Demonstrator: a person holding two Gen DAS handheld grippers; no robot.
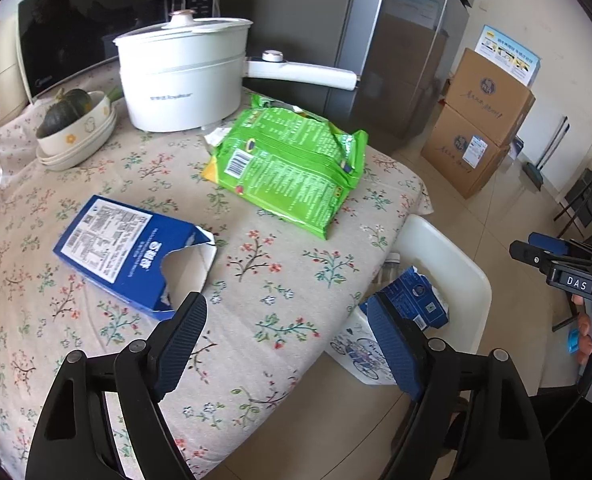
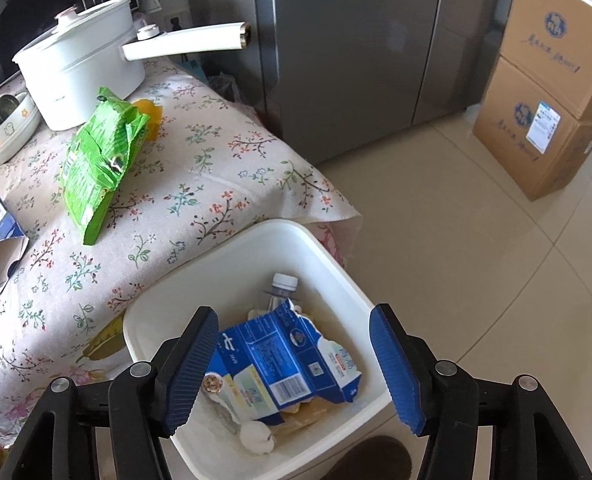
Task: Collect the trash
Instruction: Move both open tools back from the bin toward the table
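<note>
A table (image 1: 280, 288) draped in a floral cloth is being shown, with a white bin (image 2: 256, 248) standing on the floor just beside its edge. On the table, a white pot (image 1: 184, 80) is sitting at the back, a green bag (image 1: 296, 164) is lying in front of it, and a torn blue box (image 1: 132, 252) is lying nearer, well apart from the bag. Inside the bin, a blue carton (image 2: 284, 360) is lying on other scraps, with a bottle (image 2: 282, 286) behind it.

The right gripper (image 2: 294, 368) is being held above the bin, its jaws spread apart with nothing between the pads. The left gripper (image 1: 286, 348) is being held over the table edge, its jaws wide apart and empty, with the blue box just beyond its left finger.
</note>
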